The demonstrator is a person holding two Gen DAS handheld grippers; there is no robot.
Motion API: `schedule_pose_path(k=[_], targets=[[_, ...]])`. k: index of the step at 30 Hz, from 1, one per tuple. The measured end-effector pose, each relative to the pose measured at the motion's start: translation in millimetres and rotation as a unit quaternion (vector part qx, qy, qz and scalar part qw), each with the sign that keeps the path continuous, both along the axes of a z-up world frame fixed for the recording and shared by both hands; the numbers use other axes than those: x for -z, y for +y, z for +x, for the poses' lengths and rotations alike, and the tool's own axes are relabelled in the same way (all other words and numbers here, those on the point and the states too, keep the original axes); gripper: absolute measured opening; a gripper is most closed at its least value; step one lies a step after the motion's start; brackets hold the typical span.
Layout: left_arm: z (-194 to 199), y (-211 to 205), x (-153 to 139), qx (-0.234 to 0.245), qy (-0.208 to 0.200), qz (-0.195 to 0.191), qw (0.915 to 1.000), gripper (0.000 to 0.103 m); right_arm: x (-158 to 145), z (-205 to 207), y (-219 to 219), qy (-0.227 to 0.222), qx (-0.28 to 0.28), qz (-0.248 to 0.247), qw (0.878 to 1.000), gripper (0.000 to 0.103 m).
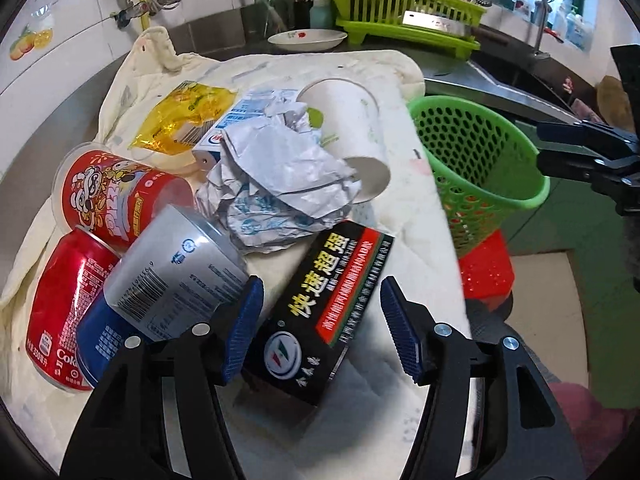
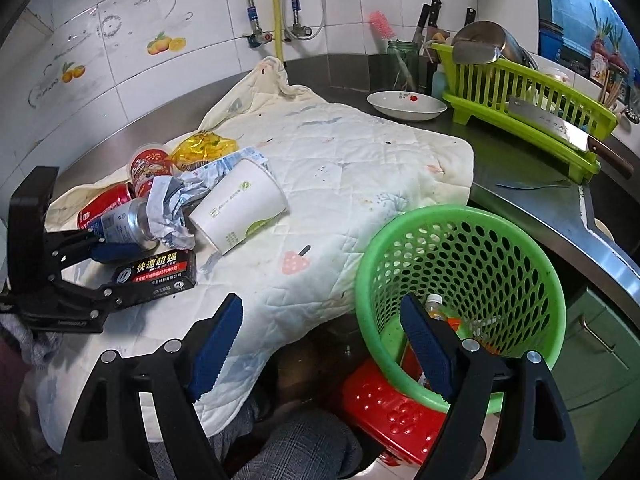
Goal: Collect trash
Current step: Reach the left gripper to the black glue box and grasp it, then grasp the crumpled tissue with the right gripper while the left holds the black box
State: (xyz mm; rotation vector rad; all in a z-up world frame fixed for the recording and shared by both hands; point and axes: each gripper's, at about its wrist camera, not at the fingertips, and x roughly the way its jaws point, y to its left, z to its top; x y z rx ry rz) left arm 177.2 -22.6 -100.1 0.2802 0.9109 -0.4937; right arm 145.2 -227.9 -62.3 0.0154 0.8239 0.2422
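A trash pile lies on a white quilted cloth (image 2: 352,152): black glue box (image 1: 316,312), crumpled paper (image 1: 276,184), white paper cup (image 1: 348,120), silver can (image 1: 176,272), red cola can (image 1: 68,300), red snack cup (image 1: 116,192), yellow wrapper (image 1: 184,116). My left gripper (image 1: 322,328) is open, its jaws on either side of the black box (image 2: 160,270). My right gripper (image 2: 320,348) is open and empty, over the near rim of the green basket (image 2: 460,280). A bottle (image 2: 434,306) lies inside the basket.
The green basket (image 1: 476,168) sits on a red stool (image 2: 392,412) beside the counter. A green dish rack (image 2: 520,92) with a cleaver (image 2: 560,128), a white dish (image 2: 406,105) and a jar (image 2: 402,66) stand at the back. A sink (image 1: 516,76) lies far right.
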Motion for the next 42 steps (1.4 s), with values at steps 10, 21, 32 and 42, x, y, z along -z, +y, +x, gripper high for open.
schedule_pose_path(k=[10, 21, 32, 42], targets=[[5.3, -3.6, 13.2, 0.005, 0.018, 0.012, 0.9998, 0.060, 1.0, 0.3, 4.0, 0.001, -0.004, -0.002, 1.000, 0.078], [-8.2, -1.5, 6.9, -0.014, 0.010, -0.008, 0.9998, 0.048, -1.7, -2.3, 6.9, -0.004, -0.007, -0.001, 1.000, 0.078], [-37.2, 18.7, -15.0, -0.042, -0.014, -0.054, 0.9975, 0.047, -10.2, 0.0, 24.2, -0.014, -0.030, 0.001, 0.999, 0.078], [-66.0, 57.3, -43.2, -0.094, -0.051, -0.093, 0.9899, 0.047, -24.8, 16.0, 70.3, -0.024, -0.096, 0.020, 0.995, 0.078]])
